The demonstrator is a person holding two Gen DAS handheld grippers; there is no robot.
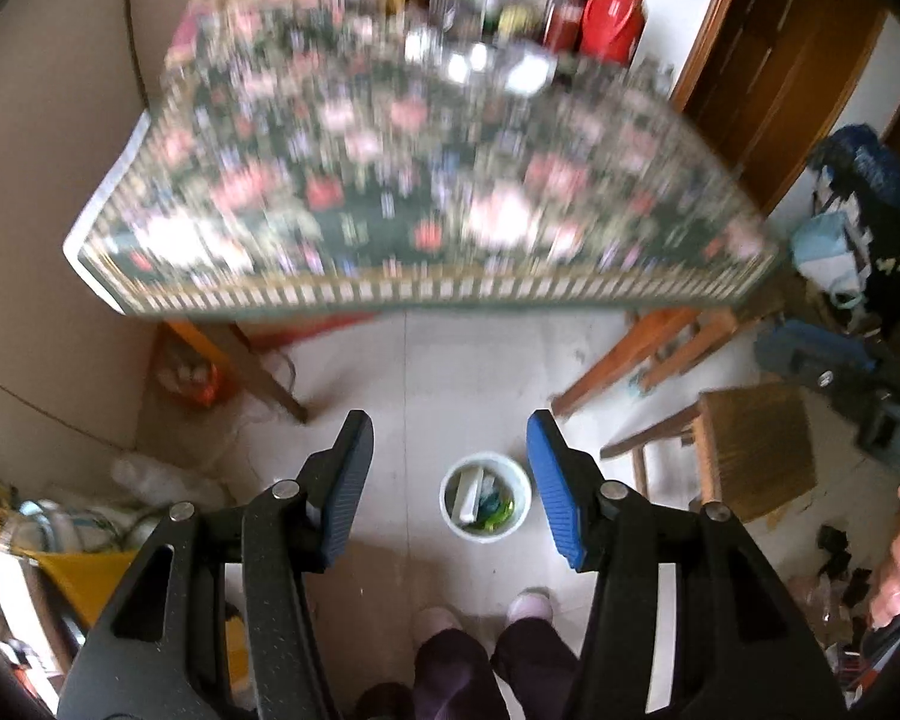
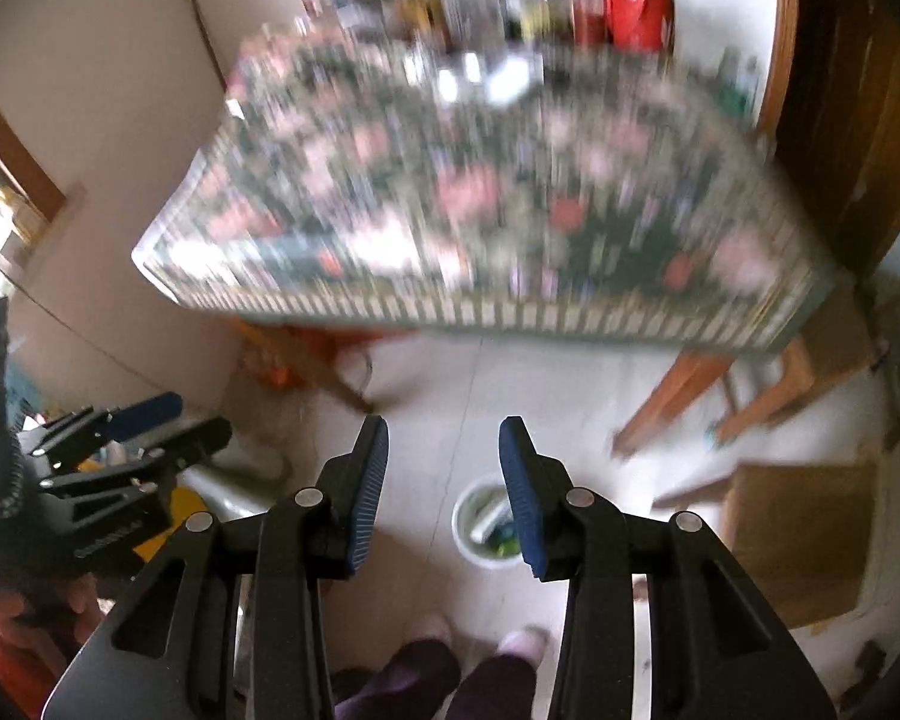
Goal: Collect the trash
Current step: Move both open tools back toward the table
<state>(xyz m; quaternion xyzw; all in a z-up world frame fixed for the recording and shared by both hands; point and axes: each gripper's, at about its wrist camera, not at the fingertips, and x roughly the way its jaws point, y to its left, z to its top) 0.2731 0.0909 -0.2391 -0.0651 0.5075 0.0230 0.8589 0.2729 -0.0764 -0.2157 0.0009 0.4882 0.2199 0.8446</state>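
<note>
A small white bin (image 1: pixel 486 503) stands on the pale tiled floor in front of the table, with a white box and green and blue scraps inside. It also shows in the right wrist view (image 2: pixel 485 525). My left gripper (image 1: pixel 450 426) is open and empty, held high above the floor, with the bin below and between its fingers. My right gripper (image 2: pixel 444 429) is open and empty, also high above the bin. The left gripper shows from the side in the right wrist view (image 2: pixel 144 420). Both views are blurred.
A table with a floral cloth (image 1: pixel 390 192) fills the upper half, with bottles and a red flask (image 1: pixel 615 18) at its far edge. A wooden stool (image 1: pixel 750 450) stands to the right of the bin. Clutter lies along the left wall (image 1: pixel 60 528). My feet (image 1: pixel 486 612) are below.
</note>
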